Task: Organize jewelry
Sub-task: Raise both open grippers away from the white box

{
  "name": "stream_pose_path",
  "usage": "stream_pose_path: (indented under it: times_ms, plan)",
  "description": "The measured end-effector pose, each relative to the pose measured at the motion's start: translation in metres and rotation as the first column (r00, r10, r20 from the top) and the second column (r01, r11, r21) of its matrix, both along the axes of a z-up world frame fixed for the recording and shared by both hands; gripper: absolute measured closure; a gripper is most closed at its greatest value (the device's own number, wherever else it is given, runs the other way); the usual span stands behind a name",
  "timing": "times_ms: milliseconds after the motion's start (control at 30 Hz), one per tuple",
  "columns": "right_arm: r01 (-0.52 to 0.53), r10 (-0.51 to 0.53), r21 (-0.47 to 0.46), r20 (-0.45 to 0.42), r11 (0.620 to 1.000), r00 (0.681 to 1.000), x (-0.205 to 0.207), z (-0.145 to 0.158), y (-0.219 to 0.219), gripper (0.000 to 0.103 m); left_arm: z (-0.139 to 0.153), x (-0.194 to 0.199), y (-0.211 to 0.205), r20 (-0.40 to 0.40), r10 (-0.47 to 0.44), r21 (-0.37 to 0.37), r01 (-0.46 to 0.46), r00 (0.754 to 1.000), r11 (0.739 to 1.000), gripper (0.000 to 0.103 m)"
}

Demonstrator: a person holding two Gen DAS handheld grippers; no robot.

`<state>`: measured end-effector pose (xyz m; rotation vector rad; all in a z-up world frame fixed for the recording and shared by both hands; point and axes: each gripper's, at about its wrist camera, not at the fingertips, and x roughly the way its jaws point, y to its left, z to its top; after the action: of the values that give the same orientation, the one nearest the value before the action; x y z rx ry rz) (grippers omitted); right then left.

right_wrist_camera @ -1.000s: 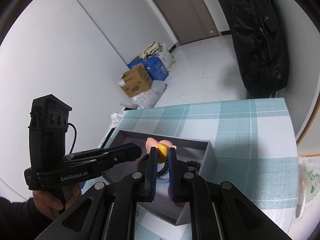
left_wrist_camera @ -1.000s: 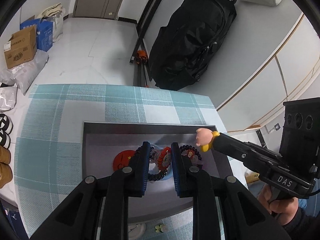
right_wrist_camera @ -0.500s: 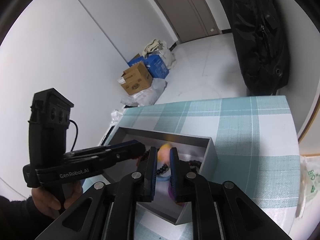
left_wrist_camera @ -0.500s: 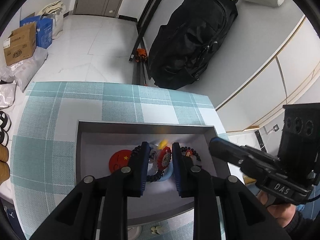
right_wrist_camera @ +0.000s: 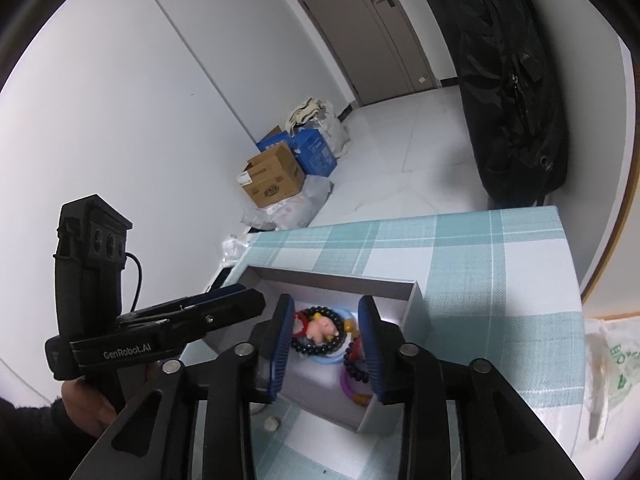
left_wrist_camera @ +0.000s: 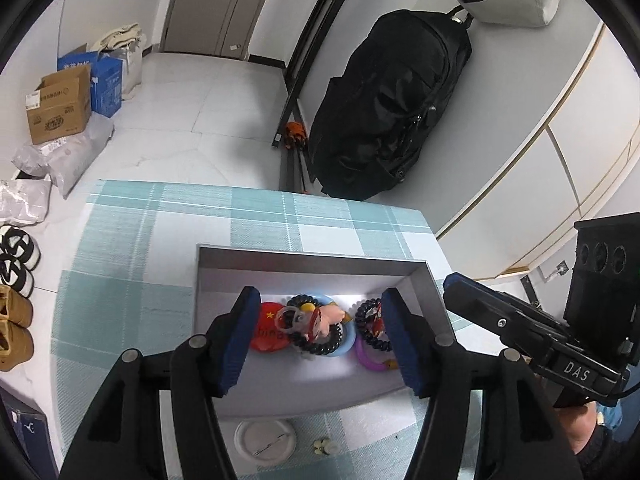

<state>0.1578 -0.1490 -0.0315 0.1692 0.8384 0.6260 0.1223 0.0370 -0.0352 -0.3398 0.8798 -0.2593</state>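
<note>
While both of your tools hang over the grey box (left_wrist_camera: 312,264), the real hazard is the box itself: it sits on the checked tabletop (left_wrist_camera: 132,280) with its near right corner close to the edge, and a careless dip of either tool against its thin wall could shove or tip it. Your left hand-held gripper (left_wrist_camera: 318,334) has just been opening and now stands about half spread, nothing pressed between its pads; the pile lies below in the box. Your right hand-held gripper (right_wrist_camera: 324,338) has just been opening too and stands narrower, also empty. The two tools sit just beside each other over the same spot, so, in my judgement, reaching in together risks a clash of fingers.

The jewelry is heaped: dark bead bracelets (right_wrist_camera: 316,344) loop around the pink pig charm (left_wrist_camera: 326,318), over a blue ring (left_wrist_camera: 348,342) and beside a red badge (left_wrist_camera: 268,332) and a purple ring (left_wrist_camera: 370,362). Pinch one strand and you may drag its neighbours out.

Smallest of all, a white badge (left_wrist_camera: 264,438) and a tiny flower piece (left_wrist_camera: 324,446) lie outside the box, easily swept off.
</note>
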Motion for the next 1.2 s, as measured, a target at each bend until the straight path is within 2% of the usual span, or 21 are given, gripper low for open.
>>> stream_pose_path:
  times_ms: [233, 367, 500, 600, 733, 833, 967, 1200]
  plan:
    - [-0.005, 0.006, -0.011, 0.045, 1.0, 0.999, -0.015, 0.009, 0.004, 0.051, 0.007, -0.015, -0.001, 0.034, 0.01, 0.045, -0.012, 0.999, 0.999, 0.045]
    - [0.001, 0.001, -0.029, 0.063, 1.0, 0.998, -0.025, 0.009, 0.005, 0.037, 0.011, -0.027, -0.001, 0.059, 0.008, 0.073, -0.013, 0.998, 0.997, 0.045]
    - [0.002, 0.002, -0.054, 0.075, 0.999, 0.997, -0.035, 0.008, 0.007, 0.037, 0.008, -0.037, 0.0, 0.06, 0.028, 0.099, -0.034, 0.998, 0.995, 0.043]
    - [-0.006, 0.012, -0.073, 0.085, 0.997, 0.996, -0.044, 0.008, 0.01, 0.034, 0.006, -0.043, 0.004, 0.055, 0.045, 0.098, -0.05, 0.997, 0.994, 0.034]
    - [-0.026, 0.035, -0.099, 0.091, 0.995, 0.995, -0.054, 0.007, 0.017, 0.032, 0.004, -0.053, 0.01, 0.059, 0.07, 0.102, -0.075, 0.996, 0.992, 0.031]
    - [-0.03, 0.041, -0.121, 0.096, 0.992, 0.995, -0.062, 0.005, 0.02, 0.021, 0.002, -0.06, 0.014, 0.064, 0.09, 0.113, -0.097, 0.994, 0.989, 0.025]
    - [-0.04, 0.058, -0.149, 0.118, 0.988, 0.991, -0.073, 0.006, 0.024, 0.015, -0.002, -0.068, 0.018, 0.068, 0.106, 0.133, -0.114, 0.992, 0.985, 0.024]
    - [-0.065, 0.086, -0.196, 0.105, 0.978, 0.991, -0.08, -0.003, 0.034, 0.012, -0.004, -0.077, 0.02, 0.062, 0.105, 0.166, -0.114, 0.993, 0.98, 0.024]
